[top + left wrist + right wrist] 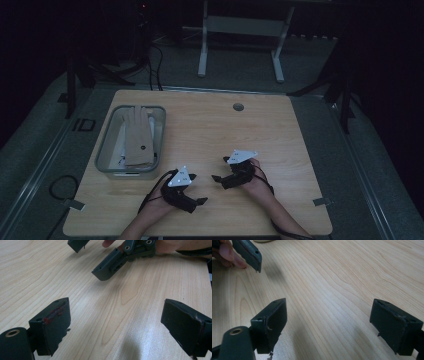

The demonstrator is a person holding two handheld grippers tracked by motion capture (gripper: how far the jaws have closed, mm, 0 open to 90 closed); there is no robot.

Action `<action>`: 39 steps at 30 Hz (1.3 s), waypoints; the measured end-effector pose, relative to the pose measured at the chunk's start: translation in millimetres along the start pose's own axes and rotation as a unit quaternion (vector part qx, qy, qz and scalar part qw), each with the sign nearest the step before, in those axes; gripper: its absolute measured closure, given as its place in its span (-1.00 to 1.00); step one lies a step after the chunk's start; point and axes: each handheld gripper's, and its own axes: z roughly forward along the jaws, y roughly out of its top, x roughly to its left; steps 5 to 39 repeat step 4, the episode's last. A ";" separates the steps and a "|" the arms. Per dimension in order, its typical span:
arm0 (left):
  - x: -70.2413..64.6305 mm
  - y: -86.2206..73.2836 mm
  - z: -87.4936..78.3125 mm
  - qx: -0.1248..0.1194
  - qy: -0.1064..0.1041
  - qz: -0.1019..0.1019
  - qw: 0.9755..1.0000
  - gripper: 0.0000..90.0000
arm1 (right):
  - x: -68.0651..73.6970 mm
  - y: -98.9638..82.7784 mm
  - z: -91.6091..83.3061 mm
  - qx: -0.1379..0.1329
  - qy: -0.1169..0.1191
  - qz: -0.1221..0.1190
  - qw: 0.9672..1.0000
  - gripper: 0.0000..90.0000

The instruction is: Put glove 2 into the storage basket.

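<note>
Both grippers rest low over the front middle of the light wooden table (280,145), facing each other a short gap apart. My left gripper (197,189) is open, with bare wood between its jaws in the left gripper view (117,325). My right gripper (220,169) is open too, and nothing lies between its jaws in the right gripper view (332,323). The right gripper's jaws (112,265) show at the top of the left gripper view. One jaw of the left gripper (249,252) and the fingers of a hand (229,255) show at the top left of the right gripper view.
A grey bin (102,150) stands at the table's left side with a beige glove (137,135) lying on white items in it. A round cable hole (238,107) sits near the far edge. A white table frame (240,30) stands beyond on the dark floor.
</note>
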 end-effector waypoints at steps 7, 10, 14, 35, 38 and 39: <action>1.7 -0.2 -1.8 -0.007 -0.006 -0.007 1.000 -0.80 | -1.3 -0.9 1.1 0.002 -0.001 0.003 1.000 -0.69; 1.7 -0.2 -1.8 -0.007 -0.006 -0.007 1.000 -0.80 | -1.3 -0.9 1.1 0.002 -0.001 0.003 1.000 -0.69; 1.7 -0.2 -1.8 -0.007 -0.006 -0.007 1.000 -0.80 | -1.3 -0.9 1.1 0.002 -0.001 0.003 1.000 -0.69; 1.7 -0.2 -1.8 -0.007 -0.006 -0.007 1.000 -0.80 | -1.3 -0.9 1.1 0.002 -0.001 0.003 1.000 -0.69; 1.7 -0.2 -1.8 -0.007 -0.006 -0.007 1.000 -0.80 | -1.3 -0.9 1.1 0.002 -0.001 0.003 1.000 -0.69; 1.7 -0.2 -1.8 -0.007 -0.006 -0.007 1.000 -0.80 | -1.3 -0.9 1.1 0.002 -0.001 0.003 1.000 -0.69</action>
